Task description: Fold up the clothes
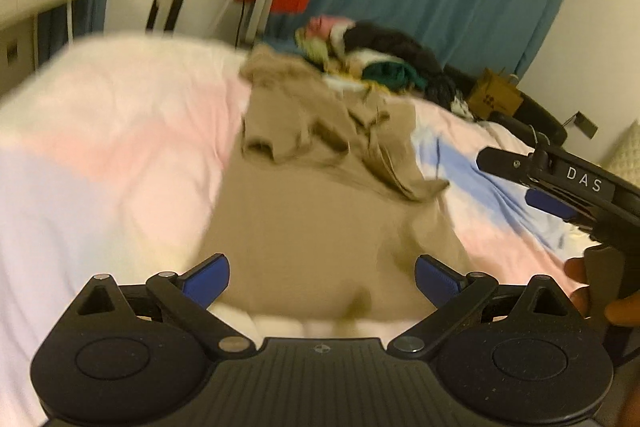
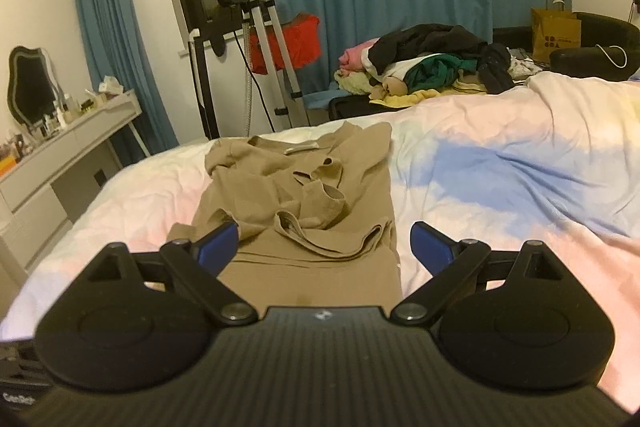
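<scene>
A tan garment (image 1: 316, 195) lies on the bed, its near part flat and its far part bunched with sleeves folded in. It also shows in the right wrist view (image 2: 304, 195). My left gripper (image 1: 322, 277) is open and empty, just above the garment's near edge. My right gripper (image 2: 324, 245) is open and empty over the garment's near part. In the left wrist view the right gripper (image 1: 560, 187) shows at the right edge, over the bedding beside the garment.
The bed has a pastel pink, blue and white cover (image 2: 500, 163). A pile of mixed clothes (image 2: 432, 63) lies beyond the bed. A garment steamer stand (image 2: 260, 39), a white dressing table (image 2: 72, 139) with a mirror, a paper bag (image 2: 554, 33) and teal curtains stand around.
</scene>
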A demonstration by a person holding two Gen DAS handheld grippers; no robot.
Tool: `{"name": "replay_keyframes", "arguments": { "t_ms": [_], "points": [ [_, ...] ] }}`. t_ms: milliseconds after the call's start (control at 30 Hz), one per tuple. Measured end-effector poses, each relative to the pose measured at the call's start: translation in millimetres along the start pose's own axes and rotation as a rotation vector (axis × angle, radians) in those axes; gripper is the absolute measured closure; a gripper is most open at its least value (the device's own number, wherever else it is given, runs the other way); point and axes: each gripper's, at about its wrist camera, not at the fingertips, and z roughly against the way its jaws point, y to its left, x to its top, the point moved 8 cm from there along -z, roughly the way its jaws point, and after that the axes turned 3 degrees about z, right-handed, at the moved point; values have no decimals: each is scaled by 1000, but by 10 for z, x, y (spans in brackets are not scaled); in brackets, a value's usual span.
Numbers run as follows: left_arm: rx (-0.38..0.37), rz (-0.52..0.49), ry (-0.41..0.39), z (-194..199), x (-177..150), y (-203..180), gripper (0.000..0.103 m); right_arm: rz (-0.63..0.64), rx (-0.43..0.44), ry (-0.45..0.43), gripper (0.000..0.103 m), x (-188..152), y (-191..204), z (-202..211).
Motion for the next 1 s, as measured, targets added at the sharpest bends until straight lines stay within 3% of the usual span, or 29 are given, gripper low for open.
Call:
{"name": "replay_keyframes", "arguments": {
  "t_ms": [233, 500, 800, 1000],
  "points": [
    [-45, 226, 146, -362, -162, 213, 6, -68, -100, -3, 9, -50, -177, 8],
    [-104, 421, 144, -495, -122, 445, 8, -153, -136, 52, 9, -199, -358, 51],
    [-121, 506, 128, -497, -53, 530, 15, -139, -112, 90, 9, -278, -266, 40],
    [-117, 513, 126, -487, -59, 552, 20, -198, -58, 155, 9, -409, -213, 29]
  ]
}}
